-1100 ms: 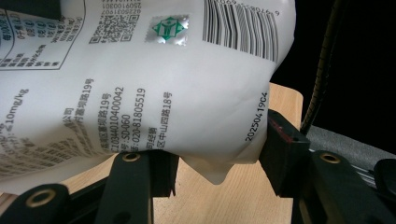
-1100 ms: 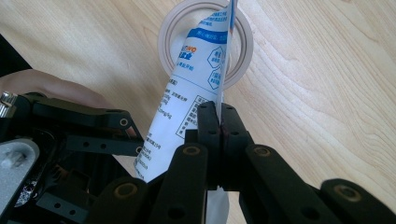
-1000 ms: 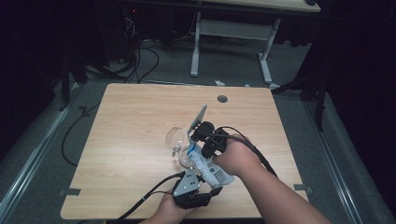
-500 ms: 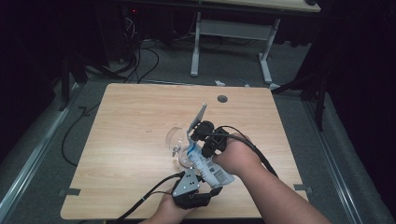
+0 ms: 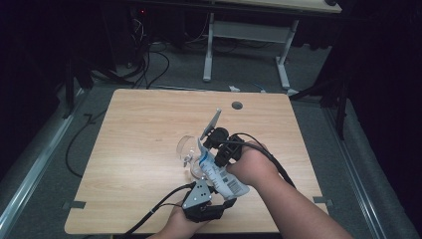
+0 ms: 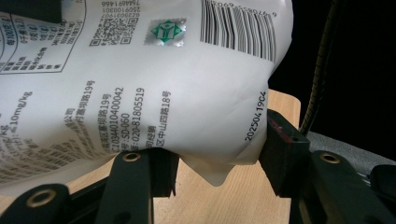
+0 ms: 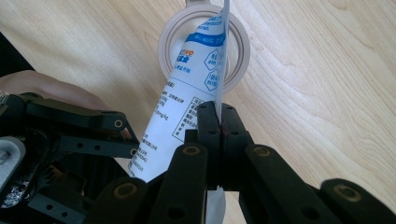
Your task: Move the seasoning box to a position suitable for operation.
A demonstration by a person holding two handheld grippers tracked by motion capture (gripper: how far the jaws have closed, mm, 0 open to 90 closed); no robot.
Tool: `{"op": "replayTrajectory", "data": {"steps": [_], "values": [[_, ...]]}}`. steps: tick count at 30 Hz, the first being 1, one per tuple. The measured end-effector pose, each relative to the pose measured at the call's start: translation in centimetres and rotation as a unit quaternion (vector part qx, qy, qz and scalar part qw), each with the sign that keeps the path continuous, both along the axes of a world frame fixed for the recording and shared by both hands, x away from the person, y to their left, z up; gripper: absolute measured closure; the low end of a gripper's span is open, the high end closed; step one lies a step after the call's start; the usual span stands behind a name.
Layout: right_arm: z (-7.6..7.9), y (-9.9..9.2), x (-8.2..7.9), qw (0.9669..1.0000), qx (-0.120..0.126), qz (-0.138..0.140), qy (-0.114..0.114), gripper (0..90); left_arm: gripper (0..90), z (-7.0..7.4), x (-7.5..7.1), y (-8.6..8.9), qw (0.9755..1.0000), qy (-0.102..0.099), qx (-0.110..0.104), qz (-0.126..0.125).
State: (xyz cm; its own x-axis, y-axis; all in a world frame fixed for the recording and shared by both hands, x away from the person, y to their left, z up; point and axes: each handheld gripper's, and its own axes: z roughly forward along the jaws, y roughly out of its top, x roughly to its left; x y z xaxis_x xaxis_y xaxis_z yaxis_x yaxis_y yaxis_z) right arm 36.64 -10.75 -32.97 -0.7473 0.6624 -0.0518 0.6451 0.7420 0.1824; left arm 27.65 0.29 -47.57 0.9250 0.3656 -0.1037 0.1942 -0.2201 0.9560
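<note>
we have the white pouch (image 5: 219,174) tipped mouth-down into the clear glass (image 5: 187,149) near the table's (image 5: 139,124) front edge, seemingly to pour, the left gripper (image 6: 219,158) clamped part-open around its bottom end while the right gripper (image 7: 219,126) pinches its side seam fully shut to steady it.
</note>
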Motion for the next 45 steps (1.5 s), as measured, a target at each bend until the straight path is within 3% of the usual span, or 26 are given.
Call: {"op": "replayTrajectory", "data": {"steps": [17, 30, 45], "values": [[0.3, 0.0, 0.5, 0.9999, -0.008, -0.013, -0.008, 89.9, 53.1, 0.5, 0.8, -0.2, 1.0, -0.003, 0.008, -0.005], [-0.3, -0.7, 1.0, 0.9996, -0.014, -0.021, -0.012, 89.9, 53.3, -0.1, 1.5, -1.1, 0.9999, 0.005, -0.007, -0.008], [-0.8, -0.4, 1.0, 0.9997, -0.021, -0.012, -0.01, 90.0, 53.7, -0.4, 1.3, -0.9, 0.9999, -0.001, -0.002, -0.013]]}}
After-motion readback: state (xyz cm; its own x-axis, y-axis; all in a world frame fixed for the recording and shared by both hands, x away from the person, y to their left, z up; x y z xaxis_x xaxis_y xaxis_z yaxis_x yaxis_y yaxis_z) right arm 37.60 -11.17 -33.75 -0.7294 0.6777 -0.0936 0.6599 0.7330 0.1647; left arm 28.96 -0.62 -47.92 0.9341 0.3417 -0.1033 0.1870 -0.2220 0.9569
